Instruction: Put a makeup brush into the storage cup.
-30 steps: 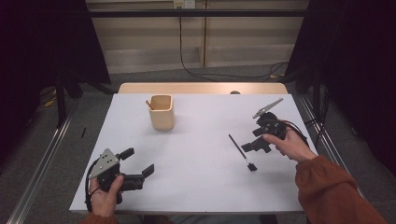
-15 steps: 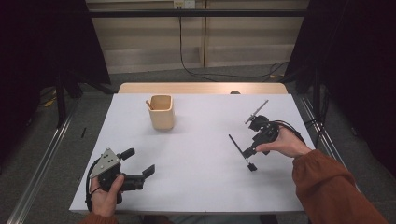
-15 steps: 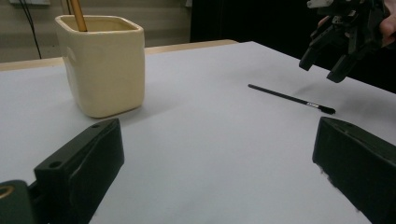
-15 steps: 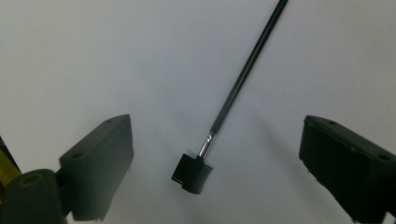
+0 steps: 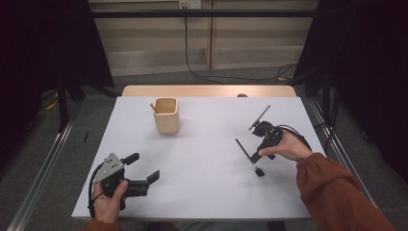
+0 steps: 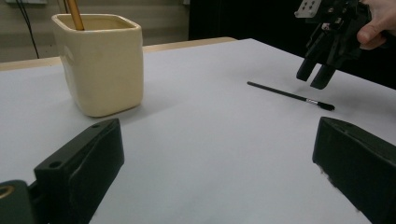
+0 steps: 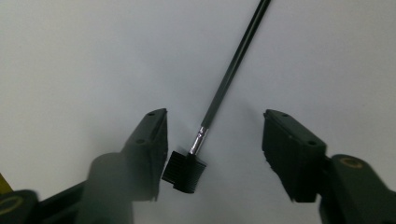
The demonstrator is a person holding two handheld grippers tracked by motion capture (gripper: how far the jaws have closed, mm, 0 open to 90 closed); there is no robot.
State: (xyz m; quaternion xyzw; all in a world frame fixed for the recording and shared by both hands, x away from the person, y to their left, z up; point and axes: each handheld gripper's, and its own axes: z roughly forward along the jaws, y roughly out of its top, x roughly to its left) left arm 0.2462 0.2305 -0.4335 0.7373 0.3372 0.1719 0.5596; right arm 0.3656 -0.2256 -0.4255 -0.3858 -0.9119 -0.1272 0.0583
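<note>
A thin black brush (image 5: 247, 154) lies flat on the white table (image 5: 207, 159), right of centre. My right gripper (image 5: 263, 155) hangs tip-down just over its bristle end. In the right gripper view the brush (image 7: 229, 74) runs up between the jaws of the right gripper (image 7: 215, 116). Those jaws have just been closing, and a gap still shows between each pad and the brush. My left gripper (image 5: 142, 166) rests open near the front left corner with nothing between the jaws. A cream cup (image 5: 166, 115) holding a wooden stick (image 5: 153, 108) stands at the back left.
From the left gripper (image 6: 219, 135) the cup (image 6: 100, 60) stands left, and the brush (image 6: 289, 94) lies right beneath the right gripper (image 6: 314, 77). A strip of wooden tabletop (image 5: 207, 90) shows behind the white sheet. Cables trail on the floor (image 5: 226, 74) beyond.
My right gripper has sunk and shifted toward the brush's bristle end, and its jaws have narrowed around the brush. The left gripper, cup and brush have stayed put.
</note>
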